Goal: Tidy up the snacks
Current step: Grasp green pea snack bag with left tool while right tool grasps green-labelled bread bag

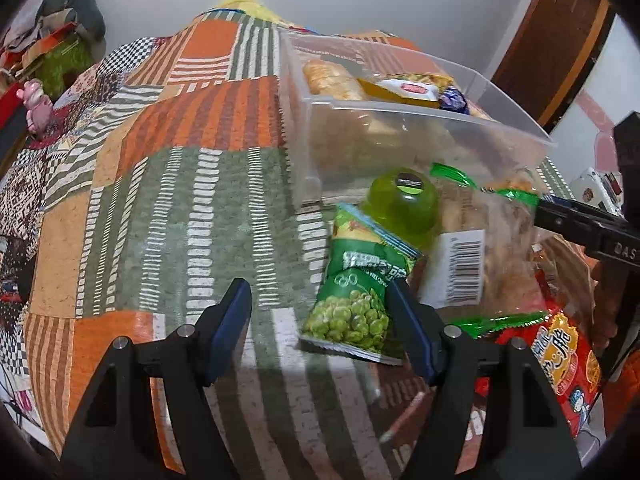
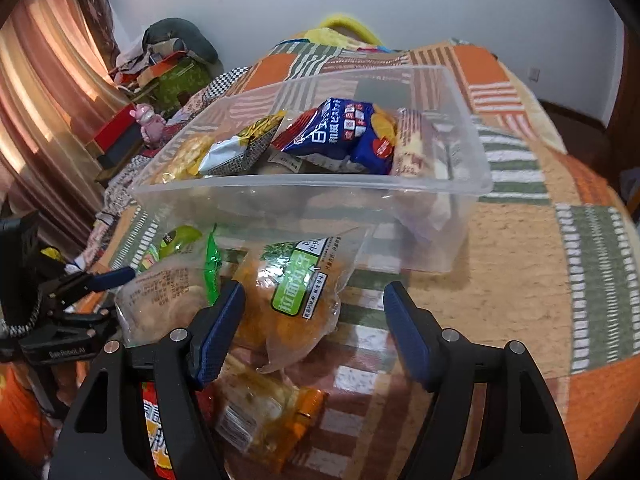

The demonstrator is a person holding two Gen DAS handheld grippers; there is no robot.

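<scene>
Your left gripper (image 1: pixel 320 308) stands open over the patchwork cloth (image 1: pixel 168 200) with the green pea packet (image 1: pixel 356 292) lying lengthwise away from you just inside its right finger, while your right gripper (image 2: pixel 312 316), open too, has the orange bread bag (image 2: pixel 292 300) against its left finger, before the clear bin (image 2: pixel 312 196).

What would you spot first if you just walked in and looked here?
Probably the clear plastic bin in the middle of the bright patchwork cloth, already holding snacks such as a blue biscuit packet. In front of it lies a pile of loose snacks: a green pea packet by the open left gripper, and an orange-crumbed bun in a clear bag between the fingers of the open right gripper.
</scene>
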